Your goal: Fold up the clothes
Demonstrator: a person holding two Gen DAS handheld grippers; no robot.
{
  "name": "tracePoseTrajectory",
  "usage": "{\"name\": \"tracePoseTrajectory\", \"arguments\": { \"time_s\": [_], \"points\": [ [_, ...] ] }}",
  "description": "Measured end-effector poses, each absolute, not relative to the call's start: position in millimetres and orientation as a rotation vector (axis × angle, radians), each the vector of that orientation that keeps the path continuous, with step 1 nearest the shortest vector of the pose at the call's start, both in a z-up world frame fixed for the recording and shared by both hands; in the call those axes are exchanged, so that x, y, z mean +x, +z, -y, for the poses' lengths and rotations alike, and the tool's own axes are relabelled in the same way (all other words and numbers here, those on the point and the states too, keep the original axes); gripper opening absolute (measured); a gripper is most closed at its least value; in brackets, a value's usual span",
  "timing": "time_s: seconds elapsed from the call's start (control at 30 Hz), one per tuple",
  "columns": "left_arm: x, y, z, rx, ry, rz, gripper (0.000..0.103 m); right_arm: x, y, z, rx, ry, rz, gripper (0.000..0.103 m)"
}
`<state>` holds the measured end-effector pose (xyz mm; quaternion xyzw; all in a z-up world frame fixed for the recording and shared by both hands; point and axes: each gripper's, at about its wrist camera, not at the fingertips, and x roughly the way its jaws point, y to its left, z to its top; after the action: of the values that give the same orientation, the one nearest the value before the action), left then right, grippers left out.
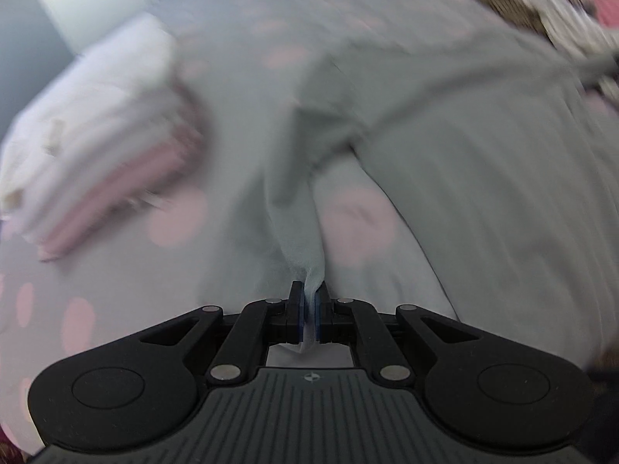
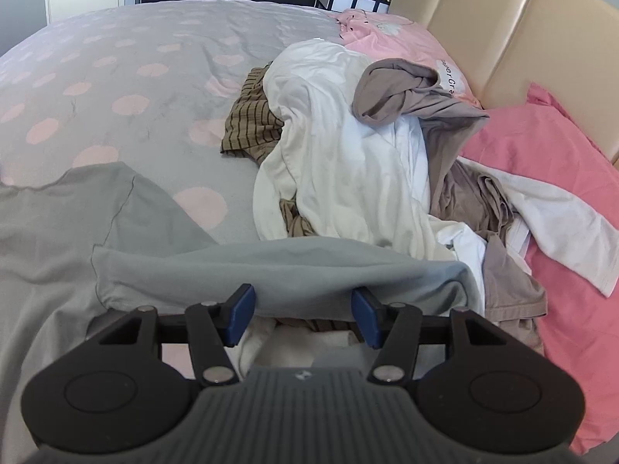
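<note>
Grey shirt (image 2: 162, 232), pink-dotted grey bedspread (image 2: 116, 77)

**Grey garment spread on the bed, unsorted heap beside it**

The grey garment (image 2: 58, 224) is plain, soft and lies partly spread across the dotted bedcover, a seam running down it. One folded edge of it (image 2: 286, 270) bulges up in a rounded ridge at the near side; in the left wrist view a narrow pinched strip of it (image 1: 305, 239) rises in a taut fold. Just beside it lies a loose heap: a crumpled white garment (image 2: 340, 147), a brown striped piece (image 2: 251, 123) half under it, and a taupe garment (image 2: 402, 89) twisted on top and trailing down the far side.
</note>
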<state>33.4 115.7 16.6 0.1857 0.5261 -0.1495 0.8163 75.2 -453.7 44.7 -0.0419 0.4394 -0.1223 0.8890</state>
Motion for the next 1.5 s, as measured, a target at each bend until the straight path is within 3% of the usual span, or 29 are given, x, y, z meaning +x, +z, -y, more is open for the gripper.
{"name": "tracePoseTrajectory", "arguments": {
  "time_s": [0.2, 0.27, 0.43, 0.57, 0.87, 0.97, 1.03, 1.2, 1.4, 1.5],
  "points": [
    [25, -8, -109, 0.393, -0.443, -1.248, 0.005, 87, 43, 437, -0.123, -0.214, -0.914, 0.064],
    [26, 3, -115, 0.328, -0.455, -1.204, 0.013, 90, 41, 433, -0.132, -0.206, -0.916, 0.066],
    [41, 49, -130, 0.126, -0.473, -1.013, 0.044, 97, 38, 434, -0.117, -0.210, -0.918, 0.066],
    [78, 55, -136, 0.108, -0.334, -0.945, 0.043, 105, 34, 436, -0.073, -0.219, -0.910, 0.066],
    [143, -12, -131, 0.107, -0.216, -1.125, 0.031, 133, 23, 440, 0.000, -0.170, -0.864, 0.067],
    [147, -17, -128, 0.138, -0.172, -1.133, 0.016, 144, 17, 440, 0.011, -0.119, -0.845, 0.064],
    [150, -11, -129, 0.110, -0.153, -1.117, 0.001, 154, 11, 439, 0.032, -0.082, -0.838, 0.062],
    [151, 23, -131, 0.223, 0.010, -0.937, 0.001, 177, 6, 413, -0.005, 0.056, -0.820, 0.061],
    [163, 10, -133, 0.342, 0.090, -0.948, 0.003, 200, -16, 391, -0.040, 0.130, -0.878, 0.061],
    [165, 8, -122, 0.389, 0.061, -0.963, 0.010, 205, -23, 389, -0.041, 0.149, -0.897, 0.061]
  ]
}}
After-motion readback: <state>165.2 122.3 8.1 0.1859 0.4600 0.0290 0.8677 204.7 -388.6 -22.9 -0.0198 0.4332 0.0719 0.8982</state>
